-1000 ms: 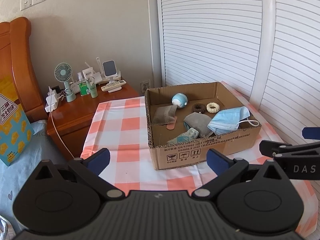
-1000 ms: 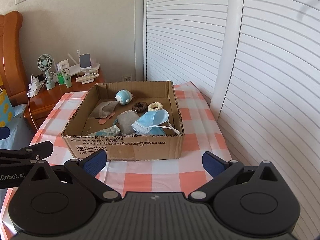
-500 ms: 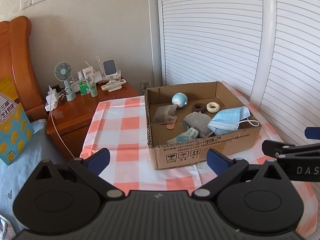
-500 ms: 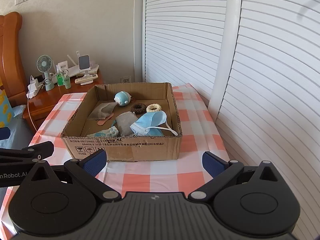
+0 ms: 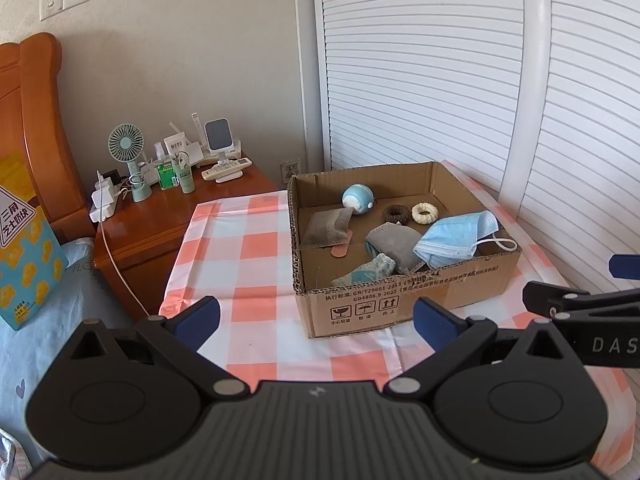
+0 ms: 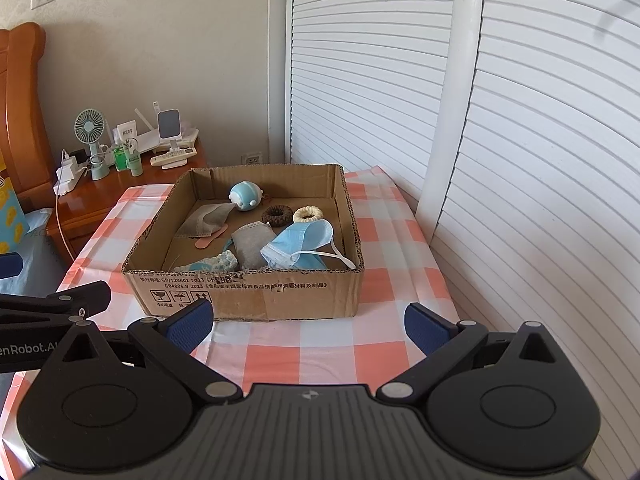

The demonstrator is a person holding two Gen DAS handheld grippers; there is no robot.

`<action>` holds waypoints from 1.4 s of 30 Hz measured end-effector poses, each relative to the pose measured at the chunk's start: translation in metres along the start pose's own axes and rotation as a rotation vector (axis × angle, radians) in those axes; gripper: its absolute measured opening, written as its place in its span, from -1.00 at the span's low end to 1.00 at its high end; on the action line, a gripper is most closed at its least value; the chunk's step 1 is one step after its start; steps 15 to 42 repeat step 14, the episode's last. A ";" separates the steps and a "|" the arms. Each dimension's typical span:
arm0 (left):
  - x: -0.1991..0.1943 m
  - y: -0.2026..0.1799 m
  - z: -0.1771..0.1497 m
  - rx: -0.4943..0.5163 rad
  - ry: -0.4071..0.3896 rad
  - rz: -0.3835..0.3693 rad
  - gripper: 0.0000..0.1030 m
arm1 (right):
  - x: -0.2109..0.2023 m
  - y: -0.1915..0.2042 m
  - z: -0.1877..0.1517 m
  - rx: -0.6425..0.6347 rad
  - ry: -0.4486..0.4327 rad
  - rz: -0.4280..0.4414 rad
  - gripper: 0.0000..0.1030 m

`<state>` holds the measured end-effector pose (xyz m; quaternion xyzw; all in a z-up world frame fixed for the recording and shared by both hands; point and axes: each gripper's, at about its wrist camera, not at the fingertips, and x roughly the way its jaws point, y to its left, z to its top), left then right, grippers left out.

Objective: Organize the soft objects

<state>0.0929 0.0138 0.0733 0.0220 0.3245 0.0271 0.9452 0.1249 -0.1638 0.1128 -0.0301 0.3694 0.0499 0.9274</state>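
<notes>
On the checked tablecloth (image 6: 320,344), toward its far right corner, stands an open cardboard box (image 6: 248,296), and all the soft things in view lie inside it. A blue face mask (image 6: 298,244) slumps against the box's near right corner, with 1 white ear loop trailing toward the right wall. A grey pouch (image 6: 252,244) lies just left of it, touching it, and a pale blue patterned cloth (image 6: 212,263) is bunched against the near wall. A second grey pouch (image 6: 208,220) rests by the left wall with a pink strip (image 6: 210,240) poking out beneath it. Near the far wall sit a round blue toy (image 6: 246,196), a brown scrunchie (image 6: 277,215) and a cream scrunchie (image 6: 307,214), the 2 rings side by side.

The left gripper (image 5: 316,316) and the right gripper (image 6: 308,318) both hover short of the box's near wall, each spread wide and gripping nothing. With everything in the box and both grippers bare, this would fit a sorting about to be done or a gathering already complete; the pictures do not settle which.

Risks, as I judge them: the mask's loose loop could snag a fingertip and drag the mask over the rim. The mask, pouch and cloth overlap, so a pinch on 1 may lift 2. The box looks light, and a push on its wall could slide it toward the table's right edge.
</notes>
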 end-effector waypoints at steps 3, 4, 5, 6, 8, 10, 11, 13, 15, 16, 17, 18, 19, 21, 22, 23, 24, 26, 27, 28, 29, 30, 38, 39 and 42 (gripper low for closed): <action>0.000 0.000 0.000 0.000 0.001 0.000 0.99 | 0.000 0.000 0.000 0.000 0.000 -0.001 1.00; 0.000 0.000 0.000 0.000 0.001 0.000 0.99 | 0.000 0.000 0.000 0.000 -0.001 0.000 1.00; 0.000 0.000 0.000 0.000 0.001 0.000 0.99 | 0.000 0.000 0.000 0.001 -0.001 0.001 1.00; 0.000 0.000 0.000 0.001 0.000 -0.001 0.99 | -0.001 -0.001 0.000 0.002 -0.001 0.002 1.00; 0.000 -0.001 0.000 0.002 0.000 0.000 0.99 | -0.001 0.000 0.000 0.001 -0.002 0.001 1.00; 0.000 -0.001 0.000 0.001 0.000 -0.001 0.99 | -0.001 -0.001 0.000 0.002 -0.001 0.002 1.00; 0.000 -0.001 0.000 0.001 0.000 -0.002 0.99 | -0.001 -0.001 -0.001 0.002 -0.002 0.002 1.00; 0.001 -0.001 0.000 0.001 0.000 -0.002 0.99 | -0.001 0.000 -0.001 0.001 -0.002 0.001 1.00; 0.001 -0.001 -0.001 0.001 0.001 -0.002 0.99 | -0.001 0.000 -0.001 0.001 -0.002 0.001 1.00; 0.001 -0.001 -0.001 0.001 0.001 -0.002 0.99 | -0.001 0.000 -0.001 0.001 -0.002 0.001 1.00; 0.001 -0.001 -0.001 0.001 0.001 -0.002 0.99 | -0.001 0.000 -0.001 0.001 -0.002 0.001 1.00; 0.001 -0.001 -0.001 0.001 0.001 -0.002 0.99 | -0.001 0.000 -0.001 0.001 -0.002 0.001 1.00; 0.001 -0.001 -0.001 0.001 0.001 -0.002 0.99 | -0.001 0.000 -0.001 0.001 -0.002 0.001 1.00; 0.001 -0.001 -0.001 0.001 0.001 -0.002 0.99 | -0.001 0.000 -0.001 0.001 -0.002 0.001 1.00; 0.001 -0.001 -0.001 0.001 0.001 -0.002 0.99 | -0.001 0.000 -0.001 0.001 -0.002 0.001 1.00; 0.001 -0.001 -0.001 0.001 0.001 -0.002 0.99 | -0.001 0.000 -0.001 0.001 -0.002 0.001 1.00; 0.001 -0.001 -0.001 0.001 0.001 -0.002 0.99 | -0.001 0.000 -0.001 0.001 -0.002 0.001 1.00; 0.001 -0.001 -0.001 0.001 0.001 -0.002 0.99 | -0.001 0.000 -0.001 0.001 -0.002 0.001 1.00; 0.001 -0.001 -0.001 0.001 0.001 -0.002 0.99 | -0.001 0.000 -0.001 0.001 -0.002 0.001 1.00; 0.001 -0.001 -0.001 0.001 0.001 -0.002 0.99 | -0.001 0.000 -0.001 0.001 -0.002 0.001 1.00; 0.001 -0.001 -0.001 0.001 0.001 -0.002 0.99 | -0.001 0.000 -0.001 0.001 -0.002 0.001 1.00; 0.001 -0.001 -0.001 0.001 0.001 -0.002 0.99 | -0.001 0.000 -0.001 0.001 -0.002 0.001 1.00; 0.001 -0.001 -0.001 0.001 0.001 -0.002 0.99 | -0.001 0.000 -0.001 0.001 -0.002 0.001 1.00; 0.001 -0.001 -0.001 0.001 0.001 -0.002 0.99 | -0.001 0.000 -0.001 0.001 -0.002 0.001 1.00; 0.001 -0.001 -0.001 0.001 0.001 -0.002 0.99 | -0.001 0.000 -0.001 0.001 -0.002 0.001 1.00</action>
